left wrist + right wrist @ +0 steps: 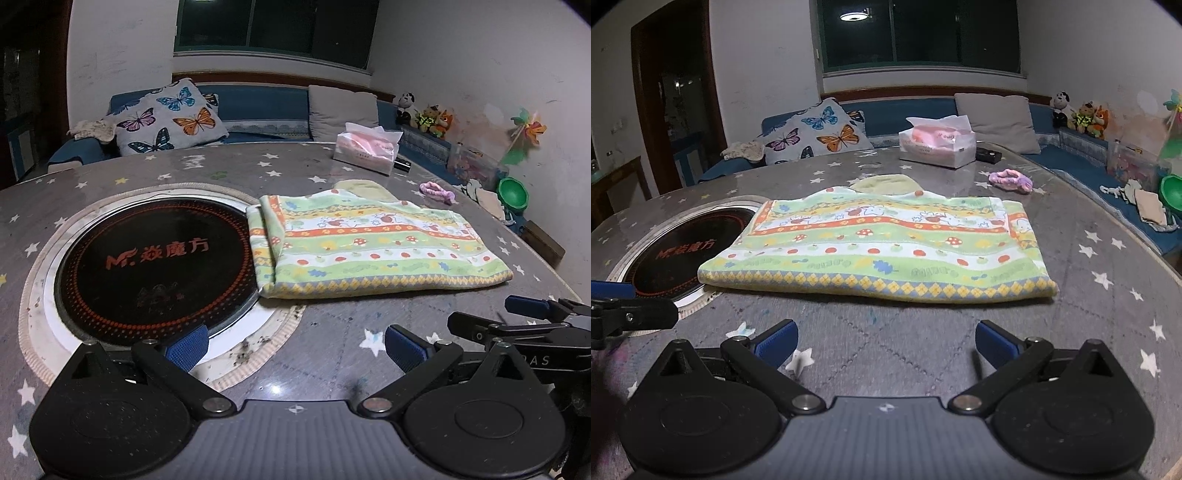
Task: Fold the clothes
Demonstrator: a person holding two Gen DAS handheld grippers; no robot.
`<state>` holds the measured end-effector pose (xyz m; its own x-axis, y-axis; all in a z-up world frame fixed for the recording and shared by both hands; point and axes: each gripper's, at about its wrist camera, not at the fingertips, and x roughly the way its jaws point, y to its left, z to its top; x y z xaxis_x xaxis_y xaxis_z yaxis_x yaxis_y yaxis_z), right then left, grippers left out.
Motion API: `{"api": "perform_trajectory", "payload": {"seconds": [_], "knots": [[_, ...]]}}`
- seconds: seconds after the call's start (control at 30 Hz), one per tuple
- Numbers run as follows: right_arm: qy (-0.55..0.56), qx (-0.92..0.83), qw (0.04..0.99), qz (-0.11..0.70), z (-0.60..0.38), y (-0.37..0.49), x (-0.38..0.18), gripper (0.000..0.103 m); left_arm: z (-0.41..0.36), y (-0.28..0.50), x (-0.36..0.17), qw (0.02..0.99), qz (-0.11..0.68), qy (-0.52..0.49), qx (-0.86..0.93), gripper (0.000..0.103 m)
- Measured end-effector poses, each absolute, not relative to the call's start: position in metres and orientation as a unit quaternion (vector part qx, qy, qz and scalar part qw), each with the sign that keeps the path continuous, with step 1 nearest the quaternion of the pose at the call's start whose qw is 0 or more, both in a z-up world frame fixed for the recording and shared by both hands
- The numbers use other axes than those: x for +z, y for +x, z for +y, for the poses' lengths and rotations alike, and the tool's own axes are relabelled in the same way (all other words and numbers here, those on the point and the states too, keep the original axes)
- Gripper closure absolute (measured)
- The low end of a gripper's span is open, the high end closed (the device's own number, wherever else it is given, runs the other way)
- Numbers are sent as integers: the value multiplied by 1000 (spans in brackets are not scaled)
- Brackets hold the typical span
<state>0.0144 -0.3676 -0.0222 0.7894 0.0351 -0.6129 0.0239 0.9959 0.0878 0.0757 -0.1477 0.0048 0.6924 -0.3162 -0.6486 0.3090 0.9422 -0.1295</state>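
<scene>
Cloth [879, 251], folded into a flat rectangle, lies on the counter [1089, 332] with its long edge toward both grippers. It is striped in pale green, white, orange and yellow, printed with mushrooms, red and green apples, leaves and small animals, and its near edge carries a band of yellow and blue diamonds. A plain pale-green piece [886, 183] pokes out from under its far edge. In the left wrist view the left end of the cloth [369, 247] shows stacked layers and overlaps the rim of the round black hob [155, 269] set into the counter. The left gripper [293, 345] hovers near the counter in front of the cloth, its blue-padded fingers [186, 347] spread wide and holding nothing. The right gripper [884, 343] sits just beside it, short of the cloth's near edge, fingers [995, 345] likewise wide apart and empty. Beyond the cloth stand a tissue box [936, 146] and a pink scrunchie [1010, 180], well apart from it.
</scene>
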Motion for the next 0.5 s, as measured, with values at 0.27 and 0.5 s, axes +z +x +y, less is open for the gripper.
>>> {"api": "perform_trajectory", "payload": {"seconds": [0.27, 0.5], "knots": [[59, -8, 941, 332, -365, 15, -28, 0, -149, 79, -1, 914, 369, -8, -166, 0], [58, -13, 944, 324, -364, 17, -24, 0, -151, 84, 1, 913, 375, -9, -161, 0]]}}
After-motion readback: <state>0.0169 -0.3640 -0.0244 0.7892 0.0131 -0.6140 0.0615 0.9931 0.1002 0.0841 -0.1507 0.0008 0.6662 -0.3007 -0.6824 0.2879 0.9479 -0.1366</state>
